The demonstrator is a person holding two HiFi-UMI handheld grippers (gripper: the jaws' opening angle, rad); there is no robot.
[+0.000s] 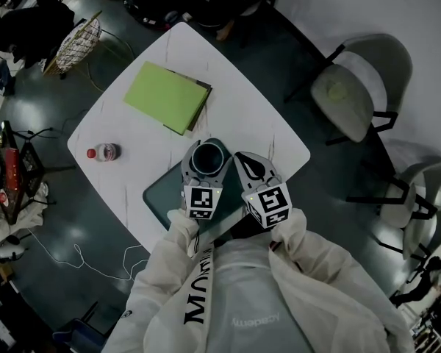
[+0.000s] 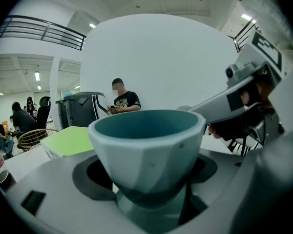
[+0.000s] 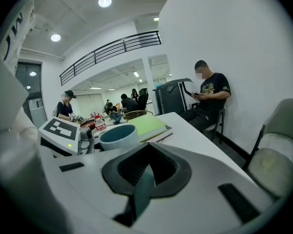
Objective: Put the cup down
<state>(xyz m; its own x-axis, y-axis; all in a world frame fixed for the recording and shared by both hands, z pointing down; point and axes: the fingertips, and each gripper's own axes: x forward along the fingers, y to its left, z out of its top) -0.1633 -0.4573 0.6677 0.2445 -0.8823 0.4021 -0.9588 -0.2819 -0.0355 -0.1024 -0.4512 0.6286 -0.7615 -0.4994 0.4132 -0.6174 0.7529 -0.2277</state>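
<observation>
A pale cup (image 1: 208, 158) with a teal inside sits upright between the jaws of my left gripper (image 1: 208, 150), which is shut on its sides. It hangs over a dark green mat (image 1: 163, 195) at the near edge of the white table (image 1: 235, 116); I cannot tell whether it touches the mat. The left gripper view is filled by the cup (image 2: 146, 145), with the mat's teal showing under its base. My right gripper (image 1: 244, 159) lies close beside it on the right, its jaws together with nothing in them. From the right gripper view the cup (image 3: 118, 136) shows just to the left.
A lime-green notebook (image 1: 167, 96) lies on the far half of the table, and a small bottle (image 1: 103, 152) lies on its side at the left. Chairs (image 1: 356, 87) stand to the right, a wire basket (image 1: 77, 43) on the floor at far left. A seated person (image 3: 210, 94) is by the wall.
</observation>
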